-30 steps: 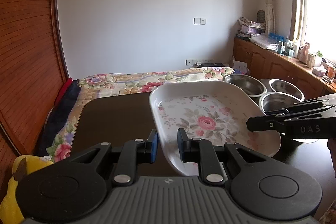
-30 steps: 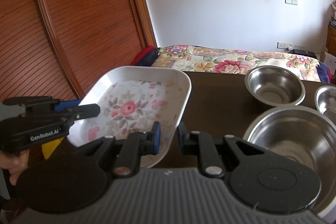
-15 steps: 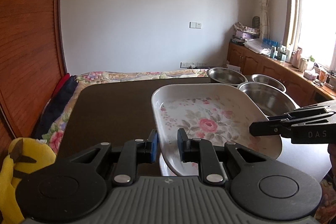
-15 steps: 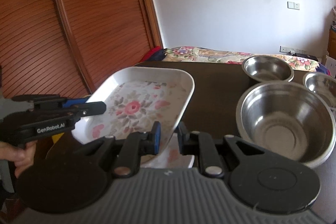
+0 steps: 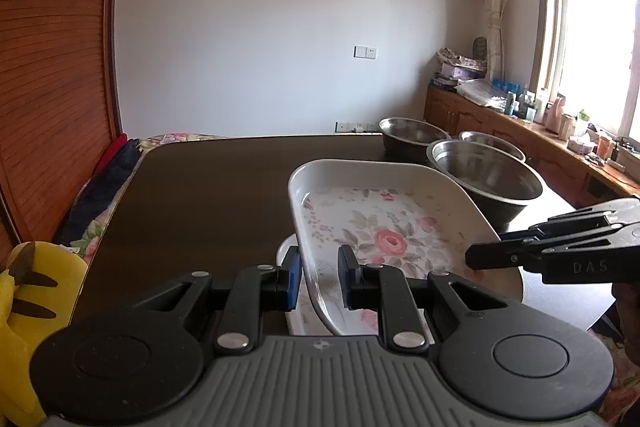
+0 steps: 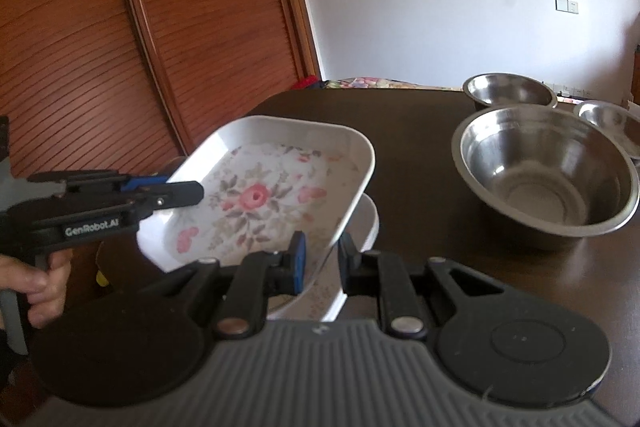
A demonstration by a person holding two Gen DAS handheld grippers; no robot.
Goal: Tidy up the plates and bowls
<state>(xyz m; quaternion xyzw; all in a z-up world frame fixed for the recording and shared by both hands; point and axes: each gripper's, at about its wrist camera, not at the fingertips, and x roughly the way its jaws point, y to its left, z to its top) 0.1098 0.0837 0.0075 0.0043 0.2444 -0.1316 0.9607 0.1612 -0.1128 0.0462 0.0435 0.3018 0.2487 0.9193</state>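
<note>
Shiny metal bowls, glossy floral plate

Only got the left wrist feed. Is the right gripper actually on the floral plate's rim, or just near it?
Observer: On it. Right wrist view shows the floral plate rim clamped between the right gripper fingers.
Operator: Gap to the plate underneath?
Observer: At the far corner the held rim stands clear above the lower plate; nearer in, hidden.
Operator: Anything off-frame my side?
Observer: A hand around the left gripper handle.
</note>
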